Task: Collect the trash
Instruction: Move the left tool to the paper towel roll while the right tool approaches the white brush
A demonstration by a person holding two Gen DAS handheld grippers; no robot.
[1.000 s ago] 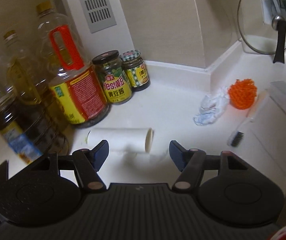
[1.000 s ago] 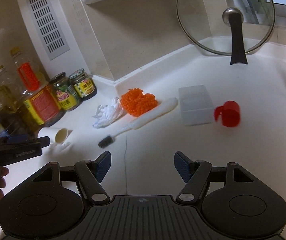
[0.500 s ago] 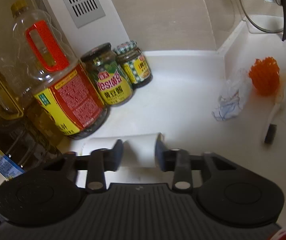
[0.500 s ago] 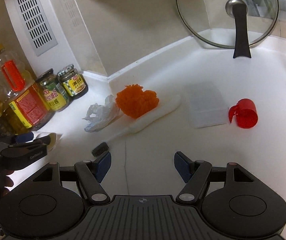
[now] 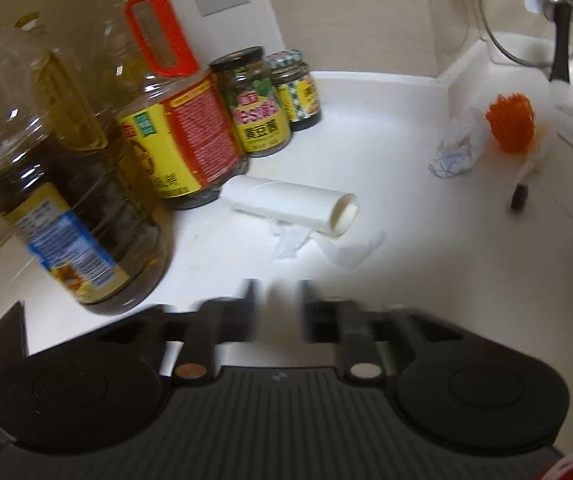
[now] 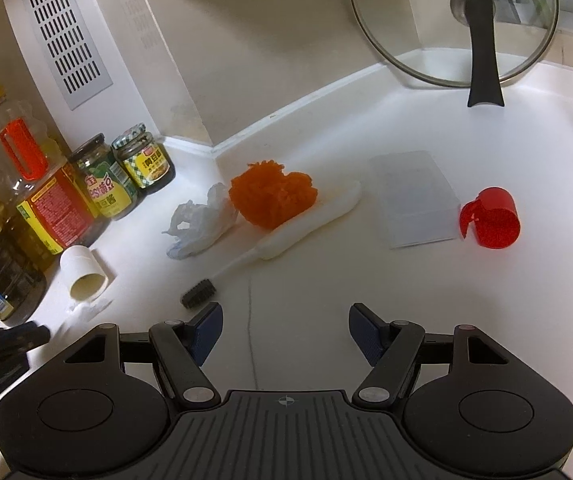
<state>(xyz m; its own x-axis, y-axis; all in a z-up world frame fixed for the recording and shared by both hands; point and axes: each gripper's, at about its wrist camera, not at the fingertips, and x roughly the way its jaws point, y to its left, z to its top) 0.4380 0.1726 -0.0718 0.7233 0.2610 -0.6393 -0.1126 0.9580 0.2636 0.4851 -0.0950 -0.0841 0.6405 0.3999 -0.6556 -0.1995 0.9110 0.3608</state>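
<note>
My left gripper (image 5: 276,304) is opening, empty; the paper roll (image 5: 290,206) lies ahead beside the oil bottle (image 5: 174,128). My right gripper (image 6: 285,330) hovers open, empty.

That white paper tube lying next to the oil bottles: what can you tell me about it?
The white paper tube looks like a nearly spent roll, a hollow cardboard core with a few loose wraps of thin white paper. It lies on its side on the white counter, its open end turned away from the big red-labelled oil bottle, which its other end almost touches. Torn paper scraps lie just in front of it. No claw touches it.
</note>
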